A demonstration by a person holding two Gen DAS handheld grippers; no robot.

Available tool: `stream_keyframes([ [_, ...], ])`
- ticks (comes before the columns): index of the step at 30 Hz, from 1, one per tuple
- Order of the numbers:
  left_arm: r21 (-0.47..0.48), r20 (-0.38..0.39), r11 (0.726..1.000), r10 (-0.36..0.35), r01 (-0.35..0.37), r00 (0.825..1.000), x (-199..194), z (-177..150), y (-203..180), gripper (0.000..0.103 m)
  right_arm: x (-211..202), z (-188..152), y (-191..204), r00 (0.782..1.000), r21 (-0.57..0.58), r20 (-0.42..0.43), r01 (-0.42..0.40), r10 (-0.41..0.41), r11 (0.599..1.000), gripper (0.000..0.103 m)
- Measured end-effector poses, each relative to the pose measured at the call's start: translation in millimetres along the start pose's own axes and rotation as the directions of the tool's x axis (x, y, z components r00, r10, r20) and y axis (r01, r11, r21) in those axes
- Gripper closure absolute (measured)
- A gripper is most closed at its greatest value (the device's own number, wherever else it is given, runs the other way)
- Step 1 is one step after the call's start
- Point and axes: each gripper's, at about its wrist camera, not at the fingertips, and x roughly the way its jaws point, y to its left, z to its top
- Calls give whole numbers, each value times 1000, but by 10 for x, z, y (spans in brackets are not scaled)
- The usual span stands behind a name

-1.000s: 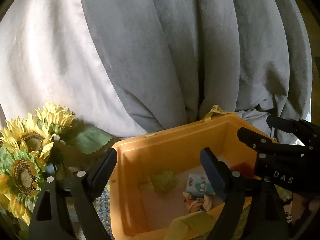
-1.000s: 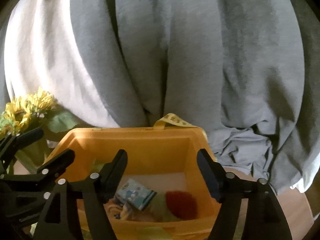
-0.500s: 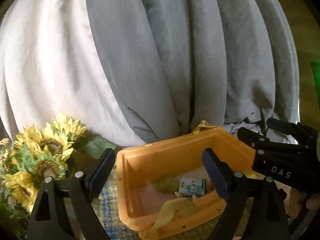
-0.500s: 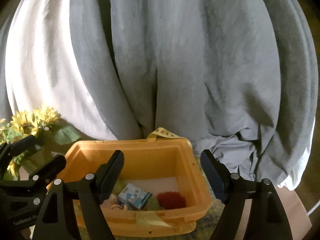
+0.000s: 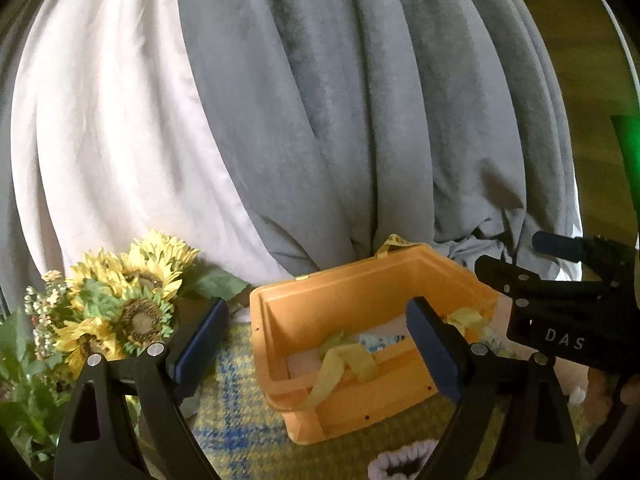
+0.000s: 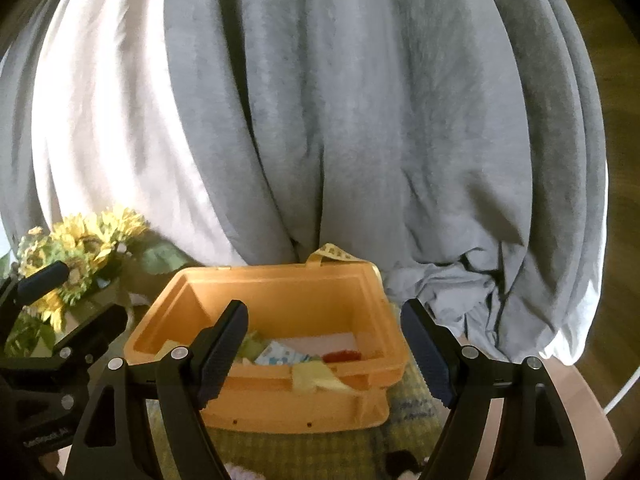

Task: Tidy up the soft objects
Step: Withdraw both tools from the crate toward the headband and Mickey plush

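Observation:
An orange plastic bin [image 5: 360, 276] [image 6: 280, 276] stands on a yellow-blue plaid mat [image 5: 240, 420]. Inside lie a blue-and-white patterned packet [image 6: 280, 354], a red soft item [image 6: 342, 355] and a yellow cloth strip [image 5: 340, 364] that drapes over the near rim. My left gripper [image 5: 316, 312] hovers in front of the bin, open and empty. My right gripper [image 6: 325, 308] hovers beside it to the right, also open with nothing between its pads. A pale crocheted piece [image 5: 400, 456] lies on the mat under the left gripper.
Grey curtain folds [image 5: 360, 120] and a white curtain [image 5: 100, 140] hang right behind the bin. Artificial sunflowers [image 5: 128, 292] stand to its left. A yellow measuring tape [image 6: 332, 252] pokes up at the bin's back rim. A wooden floor shows at the far right.
Both grippers have drawn back and risen from over the bin, so it now looks smaller and farther off. The mat and the crocheted piece have come into view.

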Motion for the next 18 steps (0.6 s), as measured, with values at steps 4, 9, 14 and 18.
stream_keyframes([
  [4, -1, -6, 1000, 3, -3, 1000, -141, -117, -38, 11, -102, -72, 13, 1000, -20, -9, 0, 0, 1000, 24],
  [9, 25, -36, 1000, 5, -4, 999, -237, -272, -105, 11, -184, -202, 15, 999, -35, -43, 2, -3, 999, 24],
  [14, 36, -78, 999, -2, 5, 997, -276, -417, -169, 10, -229, -373, 16, 996, -50, -90, -5, 1, 999, 24],
  [18, 40, -116, 999, -14, 19, 993, -278, -534, -204, 11, -232, -486, 19, 992, -61, -128, -15, 7, 998, 24],
])
